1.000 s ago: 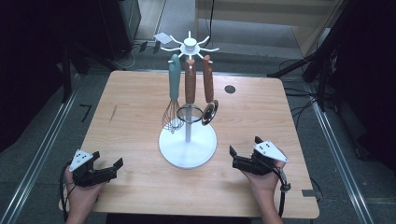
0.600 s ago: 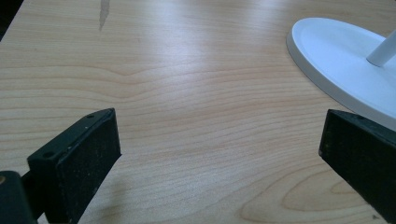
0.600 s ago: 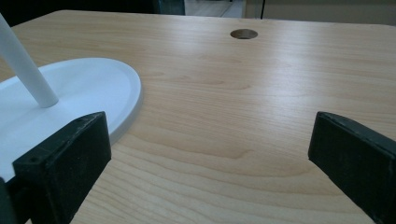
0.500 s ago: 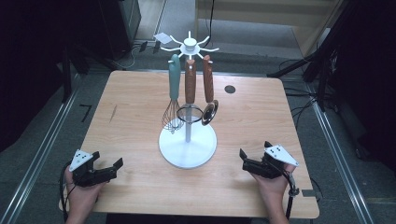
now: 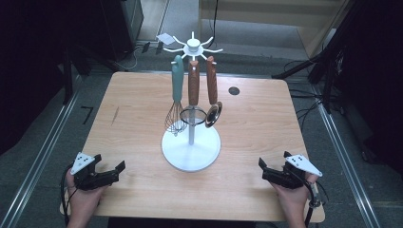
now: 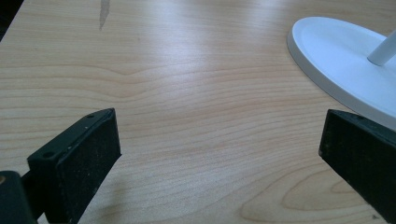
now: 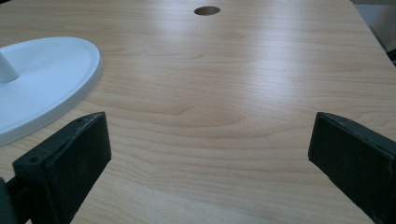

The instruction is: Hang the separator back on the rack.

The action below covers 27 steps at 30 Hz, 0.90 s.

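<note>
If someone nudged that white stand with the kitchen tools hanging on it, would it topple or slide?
The white stand probably resists tipping: its round base is wide and lies flat on the table. On that smooth wood it may slide rather than fall. The whisk and the two wooden-handled tools hang loosely from the top hooks, so they would likely swing and knock together.

Lab: lone wooden table [image 5: 266,118], floor rails [image 5: 45,152], cables [image 5: 309,107], dark stands [image 5: 328,66].

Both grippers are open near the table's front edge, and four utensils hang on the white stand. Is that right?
Not quite: the high view shows three utensils on the white stand, not four. The left gripper and right gripper are open near the table's front edge.
</note>
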Motion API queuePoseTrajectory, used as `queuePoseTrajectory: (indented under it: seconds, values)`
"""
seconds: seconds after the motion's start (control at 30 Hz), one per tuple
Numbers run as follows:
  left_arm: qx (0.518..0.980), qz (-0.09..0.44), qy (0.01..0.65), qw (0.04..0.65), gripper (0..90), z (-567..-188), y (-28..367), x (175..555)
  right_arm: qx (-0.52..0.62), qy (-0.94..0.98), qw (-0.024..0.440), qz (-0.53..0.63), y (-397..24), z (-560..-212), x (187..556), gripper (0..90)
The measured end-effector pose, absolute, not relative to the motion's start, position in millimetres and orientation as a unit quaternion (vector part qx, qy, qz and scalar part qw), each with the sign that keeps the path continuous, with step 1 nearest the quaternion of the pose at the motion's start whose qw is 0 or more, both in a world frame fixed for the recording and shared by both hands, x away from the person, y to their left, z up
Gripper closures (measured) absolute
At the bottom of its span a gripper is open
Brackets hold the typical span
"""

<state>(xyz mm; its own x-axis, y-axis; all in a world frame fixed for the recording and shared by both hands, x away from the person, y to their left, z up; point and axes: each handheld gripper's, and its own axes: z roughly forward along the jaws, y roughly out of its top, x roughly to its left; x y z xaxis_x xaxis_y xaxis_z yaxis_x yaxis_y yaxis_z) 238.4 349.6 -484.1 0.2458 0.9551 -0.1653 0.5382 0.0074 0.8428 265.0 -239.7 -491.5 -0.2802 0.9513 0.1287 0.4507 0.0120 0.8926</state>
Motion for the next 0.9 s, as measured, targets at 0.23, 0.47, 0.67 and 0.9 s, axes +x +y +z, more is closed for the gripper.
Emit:
queuePoseTrajectory:
  seconds: [0.23,0.47,0.67,0.9]
  values:
    - [0.662,0.242,0.564,0.43,0.0,-484.1,349.7,238.4,0.542,0.658,0.283,0.44,-263.0,-497.7,253.8,0.0]
    - [0.661,0.242,0.564,0.431,0.0,-484.1,349.7,238.3,0.551,0.651,0.289,0.434,-288.9,-503.7,241.0,0.0]
    - [0.663,0.242,0.565,0.429,0.0,-484.1,349.4,238.6,0.555,0.645,0.29,0.438,-300.3,-505.9,232.3,0.0]
    - [0.662,0.242,0.566,0.427,0.0,-484.1,349.3,238.8,0.556,0.649,0.285,0.434,-297.2,-508.3,235.4,0.0]
